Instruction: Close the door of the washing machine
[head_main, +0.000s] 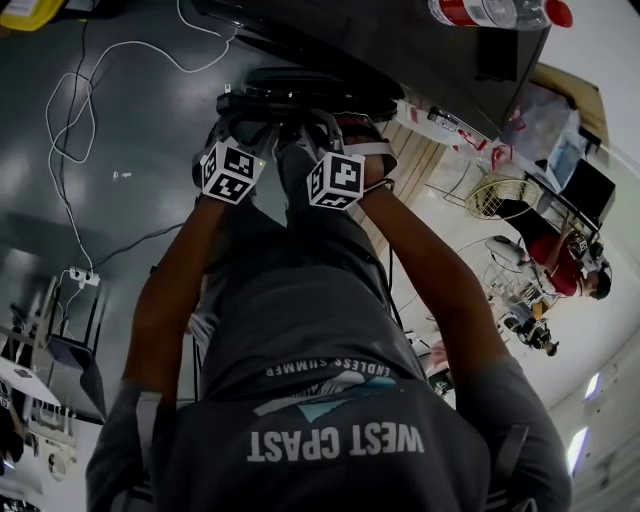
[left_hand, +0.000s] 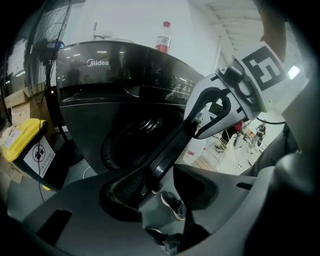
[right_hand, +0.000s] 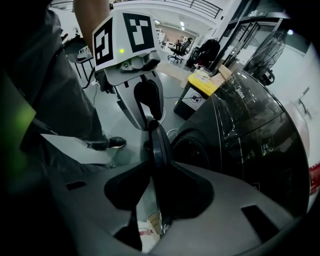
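Observation:
The black washing machine (left_hand: 115, 90) stands ahead with its round drum opening (left_hand: 135, 140) uncovered. Its door (left_hand: 170, 150) stands swung out, seen edge-on. In the left gripper view my left gripper (left_hand: 160, 172) is shut on the door's rim. Farther up the same rim, my right gripper (left_hand: 220, 107) holds on too. In the right gripper view the door edge (right_hand: 159, 145) runs straight between the jaws of my right gripper (right_hand: 157, 172), and my left gripper (right_hand: 145, 100) clamps the rim beyond. From the head view both grippers (head_main: 240, 130) (head_main: 320, 125) sit side by side on the dark door (head_main: 300, 90).
A yellow-lidded bin (left_hand: 27, 150) stands on the floor left of the machine. A bottle (left_hand: 162, 37) rests on the machine's top. White cables (head_main: 70, 140) and a power strip lie on the floor. A person's shoes (left_hand: 172, 205) are below the door.

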